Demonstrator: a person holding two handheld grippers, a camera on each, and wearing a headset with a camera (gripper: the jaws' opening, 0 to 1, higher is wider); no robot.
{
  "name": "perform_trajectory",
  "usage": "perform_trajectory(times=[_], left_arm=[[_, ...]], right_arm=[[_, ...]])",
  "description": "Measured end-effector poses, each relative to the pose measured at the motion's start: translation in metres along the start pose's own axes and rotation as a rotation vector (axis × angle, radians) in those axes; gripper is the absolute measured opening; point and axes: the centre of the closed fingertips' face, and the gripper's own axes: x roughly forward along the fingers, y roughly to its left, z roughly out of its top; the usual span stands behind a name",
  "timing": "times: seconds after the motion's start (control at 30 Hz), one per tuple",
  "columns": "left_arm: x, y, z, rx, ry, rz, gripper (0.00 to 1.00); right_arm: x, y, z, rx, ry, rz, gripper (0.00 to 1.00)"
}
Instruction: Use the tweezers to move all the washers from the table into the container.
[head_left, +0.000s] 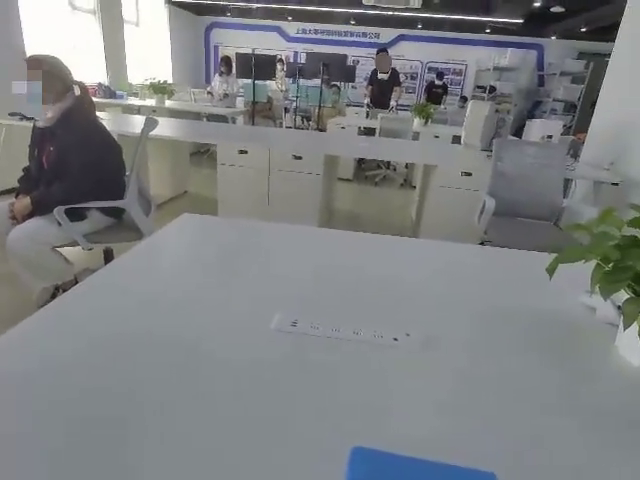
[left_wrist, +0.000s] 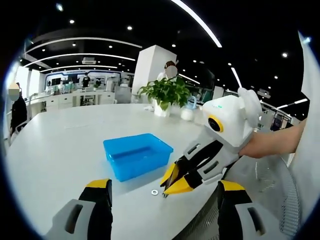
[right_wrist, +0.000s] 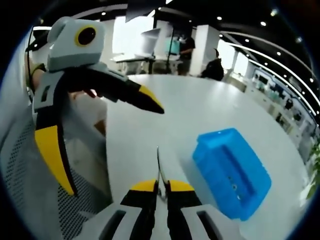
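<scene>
A blue container (left_wrist: 137, 155) stands on the white table (left_wrist: 60, 150), and its top edge (head_left: 420, 465) peeks in at the bottom of the head view. One small washer (left_wrist: 154, 192) lies on the table in front of it. My right gripper (left_wrist: 168, 186) hovers just right of that washer, shut on thin metal tweezers (right_wrist: 159, 167) that point forward. Small washers (right_wrist: 234, 186) lie inside the container (right_wrist: 232, 172). My left gripper (right_wrist: 115, 150) is wide open and holds nothing, and its fingers (left_wrist: 97, 200) frame the scene.
A power strip (head_left: 340, 328) is set into the table's middle. A potted plant (left_wrist: 165, 95) stands at the far edge, by the right side (head_left: 605, 255) in the head view. A mesh chair (left_wrist: 265, 185) sits beside the table edge. A person (head_left: 60, 170) sits at the left.
</scene>
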Motion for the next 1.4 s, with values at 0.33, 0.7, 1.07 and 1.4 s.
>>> perform_trajectory(times=[0.33, 0.7, 1.07, 1.4], left_arm=[[-0.002, 0.004, 0.006, -0.017, -0.031, 0.023, 0.89], [-0.006, 0.015, 0.009, -0.041, -0.054, 0.077, 0.9], [-0.007, 0.015, 0.01, -0.021, -0.059, 0.08, 0.88], [-0.007, 0.015, 0.01, -0.02, -0.058, 0.081, 0.87]], right_arm=[[-0.004, -0.003, -0.004, 0.057, -0.039, -0.002, 0.04], [-0.014, -0.018, 0.011, 0.265, -0.115, 0.015, 0.03], [-0.036, -0.065, 0.049, 0.308, -0.207, -0.015, 0.03], [-0.028, -0.127, 0.07, 0.333, -0.223, -0.056, 0.03]])
